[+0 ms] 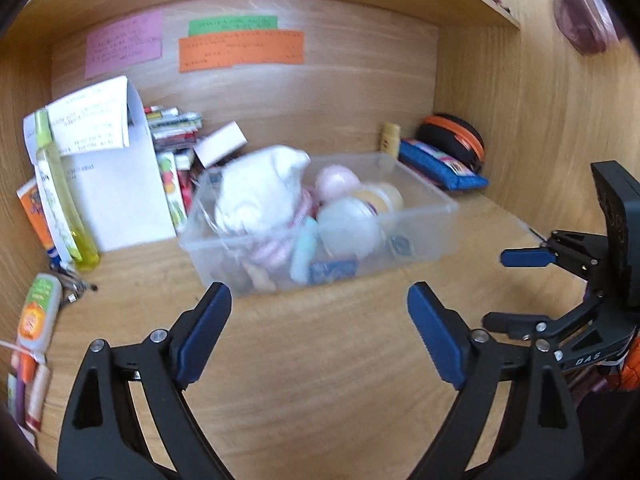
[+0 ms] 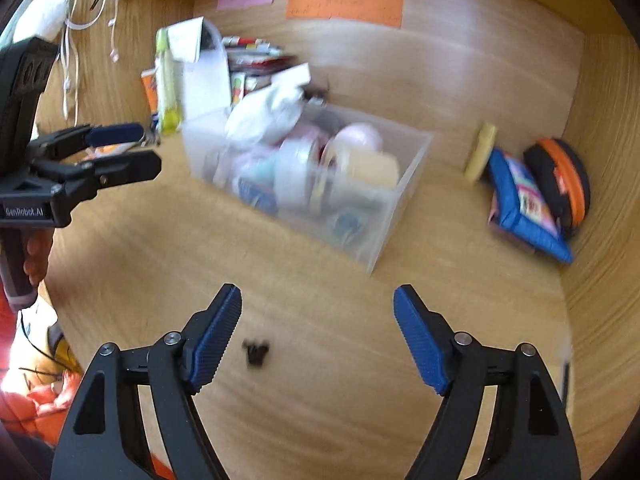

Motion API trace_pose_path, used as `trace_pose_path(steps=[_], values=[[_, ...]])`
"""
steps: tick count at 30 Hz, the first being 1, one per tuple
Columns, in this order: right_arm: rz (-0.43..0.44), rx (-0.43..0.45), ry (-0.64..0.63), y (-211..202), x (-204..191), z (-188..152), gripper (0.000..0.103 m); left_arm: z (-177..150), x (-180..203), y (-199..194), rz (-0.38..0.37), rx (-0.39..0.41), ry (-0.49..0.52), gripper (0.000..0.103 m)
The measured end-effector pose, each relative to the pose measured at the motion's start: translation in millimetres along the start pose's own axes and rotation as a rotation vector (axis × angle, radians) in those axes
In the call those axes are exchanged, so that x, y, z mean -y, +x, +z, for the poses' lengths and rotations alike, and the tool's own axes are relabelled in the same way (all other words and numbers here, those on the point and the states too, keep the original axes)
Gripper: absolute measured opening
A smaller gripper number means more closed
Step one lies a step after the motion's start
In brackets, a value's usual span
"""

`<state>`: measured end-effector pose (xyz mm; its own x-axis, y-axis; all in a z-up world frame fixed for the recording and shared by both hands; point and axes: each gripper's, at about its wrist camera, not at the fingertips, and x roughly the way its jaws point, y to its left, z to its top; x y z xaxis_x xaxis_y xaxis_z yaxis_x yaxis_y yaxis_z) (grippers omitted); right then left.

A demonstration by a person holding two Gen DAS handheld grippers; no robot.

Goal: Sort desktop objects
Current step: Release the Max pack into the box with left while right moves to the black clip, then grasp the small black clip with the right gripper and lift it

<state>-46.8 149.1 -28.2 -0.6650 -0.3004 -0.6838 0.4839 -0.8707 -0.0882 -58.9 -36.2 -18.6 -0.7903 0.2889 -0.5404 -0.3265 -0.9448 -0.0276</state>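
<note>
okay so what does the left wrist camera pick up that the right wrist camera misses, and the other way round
Only the left wrist view shows the small orange-labelled bottle lying at the desk's left edge. Only the right wrist view shows the small black object on the desk by the right gripper, and white cables. Both show the clear bin of toiletries, the sticky notes, the blue pouch, and both grippers open and empty, including the left gripper.

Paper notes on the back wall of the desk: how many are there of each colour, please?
Pink note: 1
Green note: 1
Orange note: 1
Total: 3
</note>
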Motion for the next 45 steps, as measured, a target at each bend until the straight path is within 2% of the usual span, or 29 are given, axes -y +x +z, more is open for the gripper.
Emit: trace_pose_path(steps=[3,4,6,9,11,13,17,19,22,23,27,29,34,40,45], values=[[0.014,-0.012,-0.026,2,-14,-11,0.070,-15,10,0,-0.016,-0.023,0.013,0.089],[0.016,-0.016,-0.037,3,-18,-13,0.068,-20,15,0,-0.022,-0.043,0.032,0.085],[0.032,-0.029,-0.054,6,-24,-16,0.057,-27,21,2,-0.035,-0.078,0.057,0.078],[0.057,-0.047,-0.059,11,-29,-18,0.051,-37,26,7,-0.069,-0.138,0.068,0.076],[0.065,-0.058,-0.060,13,-31,-20,0.046,-43,28,12,-0.064,-0.170,0.085,0.070],[0.074,-0.067,-0.059,14,-32,-20,0.041,-46,27,16,-0.081,-0.192,0.075,0.069],[0.078,-0.070,-0.043,16,-29,-22,0.033,-50,25,20,-0.087,-0.192,0.044,0.066],[0.088,-0.070,-0.033,16,-27,-22,0.028,-53,26,24,-0.097,-0.208,0.031,0.056],[0.084,-0.067,-0.038,15,-27,-23,0.020,-55,29,26,-0.110,-0.212,0.038,0.054],[0.082,-0.065,-0.039,15,-28,-24,0.014,-55,30,25,-0.117,-0.211,0.037,0.048],[0.083,-0.046,-0.019,14,-26,-24,0.014,-56,33,25,-0.110,-0.209,0.055,0.037],[0.101,-0.042,0.002,14,-24,-25,0.014,-56,35,25,-0.092,-0.207,0.064,0.023],[0.102,-0.012,0.016,7,-18,-17,0.014,-55,33,26,-0.051,-0.199,0.065,0.013],[0.140,0.063,0.079,-8,2,3,0.014,-51,23,23,-0.049,-0.206,0.056,0.010],[0.133,0.125,0.102,-18,16,21,0.014,-36,12,5,-0.067,-0.147,0.031,0.010]])
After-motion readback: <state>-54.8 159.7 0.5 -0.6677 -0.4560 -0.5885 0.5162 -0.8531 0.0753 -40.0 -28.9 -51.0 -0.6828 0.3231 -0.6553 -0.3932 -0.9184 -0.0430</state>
